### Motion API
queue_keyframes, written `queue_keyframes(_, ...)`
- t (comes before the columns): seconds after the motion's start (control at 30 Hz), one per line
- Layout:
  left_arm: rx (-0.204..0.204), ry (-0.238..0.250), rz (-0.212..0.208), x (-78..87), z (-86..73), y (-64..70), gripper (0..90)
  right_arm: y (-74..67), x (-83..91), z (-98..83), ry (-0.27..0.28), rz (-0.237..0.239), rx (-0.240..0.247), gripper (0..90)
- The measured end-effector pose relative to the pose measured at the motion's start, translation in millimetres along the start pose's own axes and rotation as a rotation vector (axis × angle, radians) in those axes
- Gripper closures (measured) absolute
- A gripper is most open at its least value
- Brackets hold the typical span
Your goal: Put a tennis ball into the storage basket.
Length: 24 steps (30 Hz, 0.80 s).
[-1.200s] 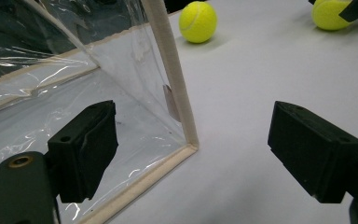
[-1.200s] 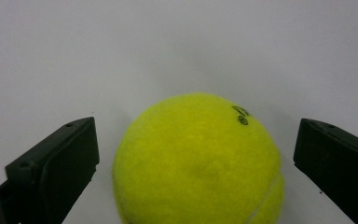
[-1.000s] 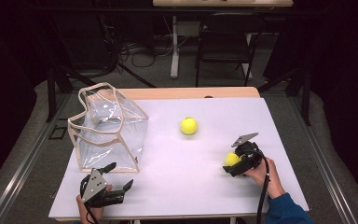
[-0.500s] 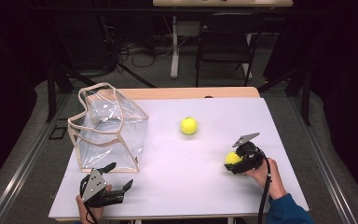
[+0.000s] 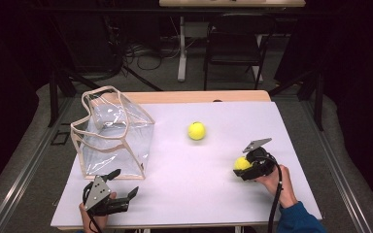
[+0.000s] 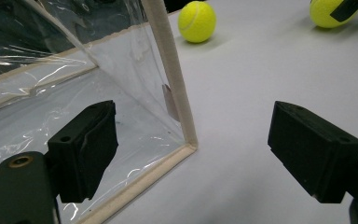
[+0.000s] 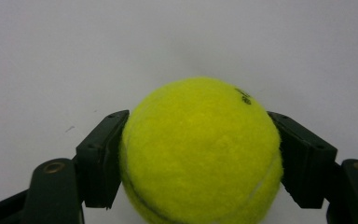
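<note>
A clear plastic bag [image 5: 114,138] with beige trim stands upright at the table's left. One yellow tennis ball [image 5: 196,130] lies loose near the table's middle. My right gripper [image 5: 240,167] at the right is shut on a second tennis ball [image 5: 242,163]; both jaws press that ball's [image 7: 200,151] sides. My left gripper [image 5: 125,187] is open near the front edge, just in front of the bag. In the left gripper view my left gripper [image 6: 191,154] straddles the bag's near corner [image 6: 175,93], and the loose ball [image 6: 196,21] and the held ball [image 6: 328,11] lie beyond.
The white table top [image 5: 199,194] has bare room between the bag and the right gripper. A wooden strip [image 5: 199,96] runs along its far edge. A chair [image 5: 233,46] and a table leg [image 5: 181,48] stand on the floor behind.
The right gripper with its ball has shifted slightly toward the person. The left gripper, the bag and the loose ball have stayed put.
</note>
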State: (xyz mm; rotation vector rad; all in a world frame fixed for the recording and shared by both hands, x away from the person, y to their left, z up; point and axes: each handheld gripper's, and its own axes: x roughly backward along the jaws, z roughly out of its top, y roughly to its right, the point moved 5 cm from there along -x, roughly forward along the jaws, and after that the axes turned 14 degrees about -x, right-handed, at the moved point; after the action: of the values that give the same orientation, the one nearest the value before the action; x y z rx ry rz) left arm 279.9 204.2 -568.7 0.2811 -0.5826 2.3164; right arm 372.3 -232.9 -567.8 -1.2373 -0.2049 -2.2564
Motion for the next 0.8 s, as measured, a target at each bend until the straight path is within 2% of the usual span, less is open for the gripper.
queue_keyframes(0.17, 0.0, 0.002, -0.002, -0.3, 0.3, 0.3, 16.1, -4.0, 3.1, 1.3, 0.014, 0.002, 0.009, 25.8)
queue_keyframes(0.3, 0.001, 0.002, -0.002, -0.6, -0.1, 0.0, 16.1, -7.5, 5.8, 3.8, 0.044, 0.017, 0.014, 25.8)
queue_keyframes(0.8, 0.01, 0.004, -0.005, -0.9, -0.7, -0.4, 16.1, -17.5, 10.0, 7.1, 0.1, 0.053, 0.023, 25.9)
